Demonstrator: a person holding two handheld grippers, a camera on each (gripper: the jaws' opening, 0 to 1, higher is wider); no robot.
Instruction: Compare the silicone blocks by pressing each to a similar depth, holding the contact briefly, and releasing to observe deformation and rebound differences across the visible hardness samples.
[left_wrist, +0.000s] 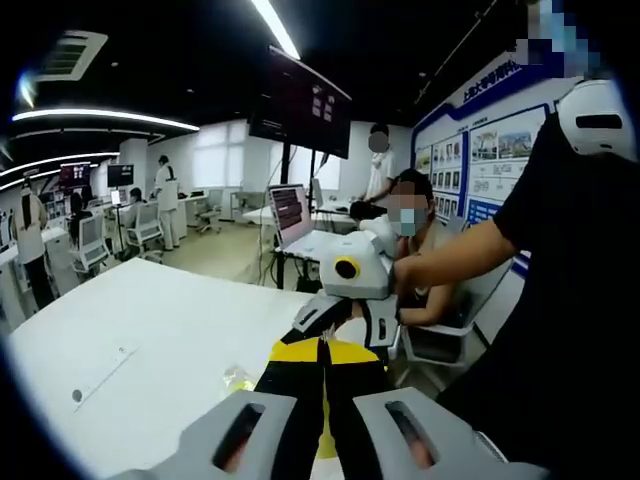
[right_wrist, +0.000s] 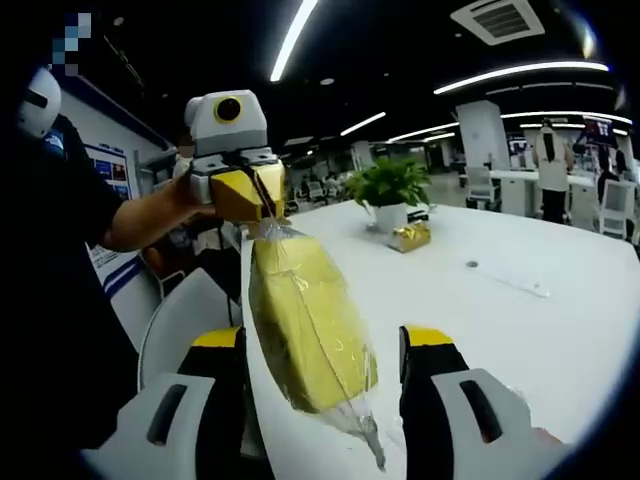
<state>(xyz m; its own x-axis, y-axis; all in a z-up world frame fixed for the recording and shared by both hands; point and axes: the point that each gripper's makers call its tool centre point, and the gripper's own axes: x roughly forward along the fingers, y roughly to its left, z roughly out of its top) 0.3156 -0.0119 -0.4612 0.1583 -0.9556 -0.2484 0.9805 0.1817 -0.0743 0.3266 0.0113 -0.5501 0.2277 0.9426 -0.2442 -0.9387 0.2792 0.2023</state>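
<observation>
Right now a yellow silicone block (right_wrist: 310, 325), wrapped in a clear plastic bag (right_wrist: 355, 420), hangs in the air above the white worktop (right_wrist: 520, 300). In the right gripper view my left gripper (right_wrist: 240, 185) shows at about eleven o'clock, its jaws pinched together on the gathered top of the bag, so the block dangles from that end. Its long axis runs from the pinch at eleven o'clock down toward five o'clock, straight into the gap of my right gripper (right_wrist: 330, 350), whose jaws stand apart on either side of the block's lower half; I cannot tell whether either jaw touches it. The right gripper is therefore the one placed to press, and I judge the coming move to be a squeeze across the block's short axis while the left keeps the bag hung.

In the left gripper view the yellow of the block (left_wrist: 322, 352) sits at twelve o'clock just past my closed jaws, with the right gripper (left_wrist: 345, 320) beyond it.

Farther along the worktop a potted plant (right_wrist: 390, 195) stands beside a small gold box (right_wrist: 412, 236), well apart from the block.
</observation>
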